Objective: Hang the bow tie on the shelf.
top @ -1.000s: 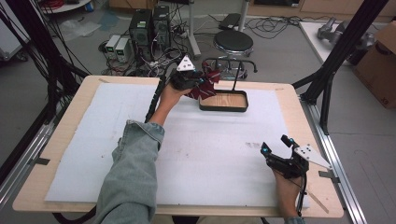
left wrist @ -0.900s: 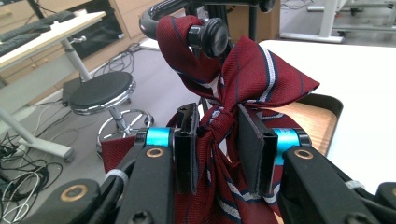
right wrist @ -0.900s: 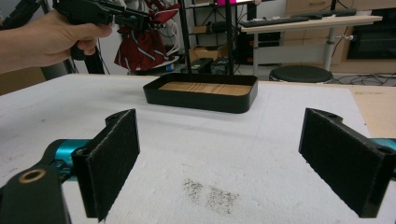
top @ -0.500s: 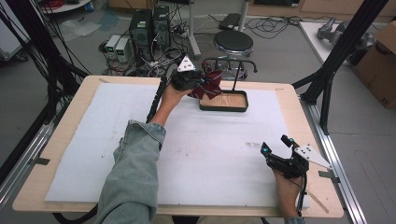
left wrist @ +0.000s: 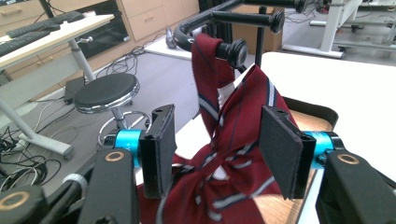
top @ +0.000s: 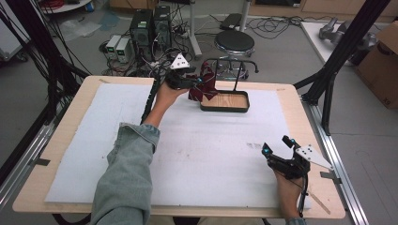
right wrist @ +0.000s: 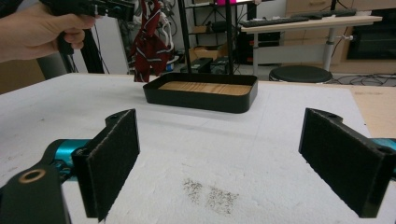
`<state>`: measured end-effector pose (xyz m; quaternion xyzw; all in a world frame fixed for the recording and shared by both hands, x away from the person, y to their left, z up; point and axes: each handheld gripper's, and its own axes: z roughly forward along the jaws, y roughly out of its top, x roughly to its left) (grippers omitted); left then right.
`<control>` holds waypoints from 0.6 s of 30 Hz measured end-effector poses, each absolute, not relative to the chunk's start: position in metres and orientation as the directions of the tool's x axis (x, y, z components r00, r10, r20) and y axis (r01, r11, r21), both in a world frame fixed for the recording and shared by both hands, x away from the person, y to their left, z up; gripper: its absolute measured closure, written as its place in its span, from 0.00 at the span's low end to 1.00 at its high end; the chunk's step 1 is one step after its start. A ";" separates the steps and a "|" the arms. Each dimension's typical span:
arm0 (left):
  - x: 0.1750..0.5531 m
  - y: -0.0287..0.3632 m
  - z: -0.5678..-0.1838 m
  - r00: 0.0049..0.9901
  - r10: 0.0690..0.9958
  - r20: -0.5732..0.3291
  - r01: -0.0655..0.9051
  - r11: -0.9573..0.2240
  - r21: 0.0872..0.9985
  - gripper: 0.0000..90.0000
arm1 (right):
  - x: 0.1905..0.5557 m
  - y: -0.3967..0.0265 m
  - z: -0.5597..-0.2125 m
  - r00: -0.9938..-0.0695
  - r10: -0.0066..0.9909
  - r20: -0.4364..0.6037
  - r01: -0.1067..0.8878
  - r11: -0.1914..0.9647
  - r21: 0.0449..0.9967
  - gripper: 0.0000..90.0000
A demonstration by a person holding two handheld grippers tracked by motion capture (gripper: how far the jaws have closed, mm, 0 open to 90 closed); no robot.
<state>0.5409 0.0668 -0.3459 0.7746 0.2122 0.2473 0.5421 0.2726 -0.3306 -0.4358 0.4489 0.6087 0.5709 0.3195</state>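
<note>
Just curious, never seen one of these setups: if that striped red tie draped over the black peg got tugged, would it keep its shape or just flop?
The tie would probably flop: it hangs in soft folds from the peg. It looks light, and may slide off if pulled.

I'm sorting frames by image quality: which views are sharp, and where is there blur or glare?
High view: even room light, soft, slightly grainy, no glare on the white mat. Left gripper view: the striped tie and rack pegs are fairly sharp, the stool behind softer. Right gripper view: near pads slightly soft, the black tray clear.
</note>
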 end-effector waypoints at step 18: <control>0.500 0.135 -0.319 0.742 0.661 0.108 0.065 -0.231 0.971 0.34 | 0.274 -0.331 -0.436 -0.384 0.915 0.125 0.183 -0.058 0.981 0.13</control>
